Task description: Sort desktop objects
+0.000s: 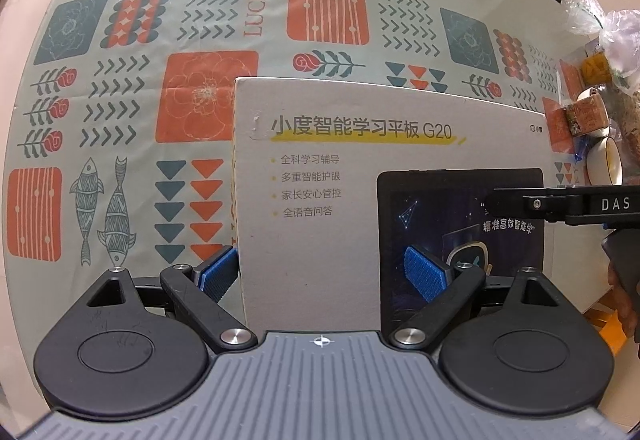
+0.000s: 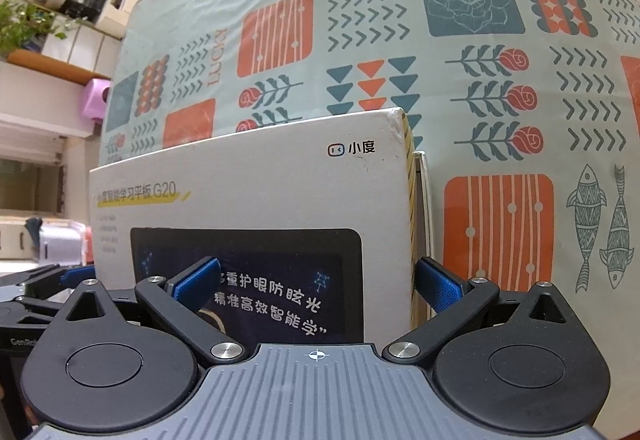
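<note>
**Both Grippers Positioned at the Tablet Box**

The tablet box (image 1: 360, 175), a white carton printed with "G20" and a tablet photograph, lay flat on the patterned tablecloth (image 1: 160, 39). In the left wrist view, the left gripper (image 1: 328, 272) straddled the box's left edge: one blue pad (image 1: 218, 274) sat outside the edge, the other pad (image 1: 426, 274) over the printed lid. The jaws stood wide apart, not clamped. The right gripper (image 1: 560, 204) entered that view from the right, over the box's far side.

In the right wrist view, the right gripper (image 2: 320, 286) straddled the box's (image 2: 260, 191) right edge, with one pad (image 2: 198, 284) over the lid and one pad (image 2: 438, 290) beyond the edge. Its jaws were likewise spread. Whether any pad touched the carton could not be determined.

Bowls (image 1: 606, 159) and plastic bags (image 1: 608, 31) occupied the table's right margin.
</note>
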Demonstrator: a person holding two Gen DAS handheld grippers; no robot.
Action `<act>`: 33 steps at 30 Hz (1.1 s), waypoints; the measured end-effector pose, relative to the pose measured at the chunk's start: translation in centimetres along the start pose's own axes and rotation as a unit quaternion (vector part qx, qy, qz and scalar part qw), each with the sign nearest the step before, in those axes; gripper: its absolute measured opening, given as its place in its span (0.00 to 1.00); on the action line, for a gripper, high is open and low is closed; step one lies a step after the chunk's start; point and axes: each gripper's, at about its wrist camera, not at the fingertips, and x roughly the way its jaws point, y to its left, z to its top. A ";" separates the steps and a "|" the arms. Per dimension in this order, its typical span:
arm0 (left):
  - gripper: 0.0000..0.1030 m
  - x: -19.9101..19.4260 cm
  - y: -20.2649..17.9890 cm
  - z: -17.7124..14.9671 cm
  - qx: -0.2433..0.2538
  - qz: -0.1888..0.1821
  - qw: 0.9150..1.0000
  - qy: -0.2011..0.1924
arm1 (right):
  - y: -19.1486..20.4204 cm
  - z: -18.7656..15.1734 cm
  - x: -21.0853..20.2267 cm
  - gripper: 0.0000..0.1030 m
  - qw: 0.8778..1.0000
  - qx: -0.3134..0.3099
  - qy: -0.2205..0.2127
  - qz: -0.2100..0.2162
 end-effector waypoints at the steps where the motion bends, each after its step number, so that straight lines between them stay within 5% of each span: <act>1: 1.00 -0.1 -0.1 -0.1 0.001 0.001 1.000 0.002 | 0.1 -0.1 -0.2 1.00 1.000 -0.003 0.001 -0.001; 18: 1.00 0.2 -0.8 -0.2 0.003 -0.010 0.999 0.041 | -0.2 -0.1 -0.3 1.00 0.999 -0.007 0.029 -0.021; 33: 1.00 1.8 -0.5 0.7 -0.010 -0.001 0.999 0.036 | -1.1 0.9 1.5 1.00 0.999 0.005 0.032 -0.019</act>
